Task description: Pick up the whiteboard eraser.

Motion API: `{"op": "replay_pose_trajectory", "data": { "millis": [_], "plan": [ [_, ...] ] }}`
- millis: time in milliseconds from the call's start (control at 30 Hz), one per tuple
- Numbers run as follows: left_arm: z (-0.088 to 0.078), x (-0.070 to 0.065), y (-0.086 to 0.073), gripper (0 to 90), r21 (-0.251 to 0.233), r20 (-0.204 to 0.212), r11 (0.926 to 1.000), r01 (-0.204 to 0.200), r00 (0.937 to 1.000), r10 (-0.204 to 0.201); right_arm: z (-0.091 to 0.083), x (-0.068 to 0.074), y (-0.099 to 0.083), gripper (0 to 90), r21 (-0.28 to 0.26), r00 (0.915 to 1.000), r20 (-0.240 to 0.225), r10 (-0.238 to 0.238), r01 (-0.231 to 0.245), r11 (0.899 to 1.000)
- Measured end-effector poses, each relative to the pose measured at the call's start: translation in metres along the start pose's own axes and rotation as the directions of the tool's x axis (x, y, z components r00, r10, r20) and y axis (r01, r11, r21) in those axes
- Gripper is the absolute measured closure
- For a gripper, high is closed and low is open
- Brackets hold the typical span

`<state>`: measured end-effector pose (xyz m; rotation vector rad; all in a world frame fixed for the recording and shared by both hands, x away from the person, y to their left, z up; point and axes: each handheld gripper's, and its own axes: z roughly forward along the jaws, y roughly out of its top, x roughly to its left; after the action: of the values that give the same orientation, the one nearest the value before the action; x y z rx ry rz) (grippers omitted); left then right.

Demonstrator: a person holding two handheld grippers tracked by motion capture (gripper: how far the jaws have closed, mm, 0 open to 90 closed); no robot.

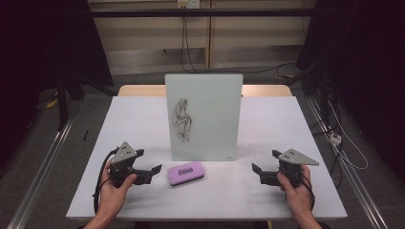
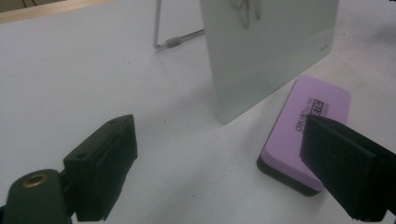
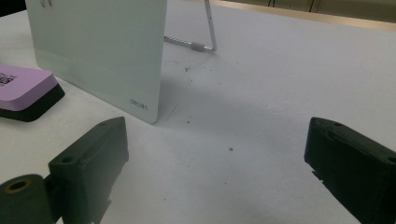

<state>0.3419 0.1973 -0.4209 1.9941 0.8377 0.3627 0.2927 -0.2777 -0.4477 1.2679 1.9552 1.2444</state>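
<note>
High view: purple eraser [image 1: 186, 172] lies lengthwise left-to-right — both tongs [image 1: 155, 170] [image 1: 255, 169] gape wide, empty.

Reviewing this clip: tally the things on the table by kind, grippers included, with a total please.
Glass drawing board, standing, with a black scribble: 1
Purple eraser, lying flat in front of the board: 1
Handheld grippers, left gripper and right gripper, both with jaws apart and nothing between them: 2
Total: 4

Black print on purple eraser [image 2: 306, 126], small mark on whiteboard [image 3: 138, 105], both illegible
</note>
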Motion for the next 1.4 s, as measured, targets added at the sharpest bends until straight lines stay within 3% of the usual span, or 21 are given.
{"op": "replay_pose_trajectory", "data": {
  "millis": [267, 467, 500, 600, 700, 867, 900, 933, 967, 1000, 1033, 1133, 1200, 1233, 1300, 1333, 1367, 1400],
  "plan": [
    [0.007, -0.011, 0.013, 8.6, 0.007, 0.049, 0.9984, -0.056, 0.9973, 0.055, 0.0, 0.002, 0.001, 6.6, 0.0, 0.9999, 0.002, -0.011, 0.011, 1.0],
    [0.016, -0.019, 0.023, 8.6, 0.03, 0.085, 0.9977, -0.061, 0.9947, 0.058, 0.0, 0.002, 0.001, 6.6, 0.0, 1.0, 0.001, -0.009, 0.009, 1.0],
    [0.018, -0.019, 0.026, 8.6, 0.031, 0.114, 0.9973, -0.066, 0.9915, 0.062, 0.0, 0.002, 0.001, 6.6, 0.001, 1.0, 0.001, -0.009, 0.009, 1.0],
    [0.026, -0.022, 0.034, 8.6, 0.038, 0.136, 0.9963, -0.077, 0.9882, 0.071, 0.0, 0.002, 0.001, 6.6, 0.001, 0.9999, -0.002, -0.01, 0.01, 1.0],
    [0.031, -0.024, 0.039, 8.6, 0.051, 0.122, 0.995, -0.086, 0.9894, 0.079, 0.0, 0.002, 0.0, 6.6, 0.002, 1.0, -0.004, -0.005, 0.005, 1.0],
    [0.039, -0.027, 0.045, 8.4, 0.062, 0.147, 0.9937, -0.093, 0.9855, 0.084, -0.001, 0.001, 0.0, 6.6, 0.0, 1.0, -0.003, -0.004, 0.004, 1.0],
    [0.039, -0.028, 0.046, 8.4, 0.073, 0.137, 0.9918, -0.106, 0.9861, 0.095, -0.001, 0.001, 0.0, 6.6, 0.001, 1.0, -0.005, -0.003, 0.003, 1.0],
    [0.041, -0.028, 0.047, 8.4, 0.073, 0.165, 0.9907, -0.115, 0.9811, 0.102, -0.001, 0.001, 0.0, 6.6, 0.001, 1.0, -0.005, -0.003, 0.003, 1.0],
    [0.043, -0.029, 0.048, 8.4, 0.085, 0.168, 0.9883, -0.127, 0.9795, 0.111, -0.001, 0.002, 0.0, 6.6, 0.002, 1.0, -0.004, -0.006, 0.006, 1.0],
    [0.046, -0.032, 0.05, 7.8, 0.087, 0.208, 0.9853, -0.147, 0.9698, 0.126, -0.001, 0.003, 0.0, 6.6, 0.004, 1.0, -0.004, -0.006, 0.006, 1.0],
    [0.047, -0.033, 0.051, 7.7, 0.101, 0.221, 0.9806, -0.168, 0.9647, 0.142, -0.001, 0.003, 0.0, 6.6, 0.003, 0.9999, -0.006, -0.008, 0.008, 1.0],
    [0.05, -0.037, 0.051, 7.7, 0.094, 0.216, 0.9796, -0.178, 0.9642, 0.154, -0.001, 0.003, 0.0, 6.6, 0.003, 0.9999, -0.008, -0.009, 0.009, 1.0],
    [0.052, -0.038, 0.053, 7.7, 0.113, 0.235, 0.973, -0.201, 0.9568, 0.171, -0.001, 0.002, 0.0, 6.6, 0.004, 1.0, -0.005, -0.006, 0.006, 1.0],
    [0.054, -0.04, 0.053, 7.7, 0.105, 0.244, 0.975, -0.196, 0.9554, 0.165, -0.001, 0.002, 0.0, 6.6, 0.003, 1.0, -0.007, -0.005, 0.005, 1.0],
    [0.055, -0.041, 0.056, 8.5, 0.126, 0.245, 0.9659, -0.226, 0.9506, 0.191, -0.002, 0.002, 0.0, 6.6, 0.002, 1.0, -0.007, -0.007, 0.007, 1.0],
    [0.058, -0.042, 0.057, 8.9, 0.122, 0.247, 0.9669, -0.224, 0.9504, 0.189, -0.001, 0.002, 0.0, 6.6, 0.001, 0.9999, -0.007, -0.01, 0.01, 1.0],
    [0.059, -0.042, 0.058, 9.8, 0.133, 0.255, 0.9628, -0.235, 0.9468, 0.196, -0.001, 0.003, 0.0, 6.6, 0.002, 0.9999, -0.007, -0.008, 0.008, 1.0],
    [0.063, -0.044, 0.06, 10.7, 0.161, 0.254, 0.9514, -0.263, 0.9426, 0.217, -0.001, 0.003, 0.0, 6.5, 0.003, 0.9999, -0.008, -0.01, 0.01, 1.0]
  ]
}}
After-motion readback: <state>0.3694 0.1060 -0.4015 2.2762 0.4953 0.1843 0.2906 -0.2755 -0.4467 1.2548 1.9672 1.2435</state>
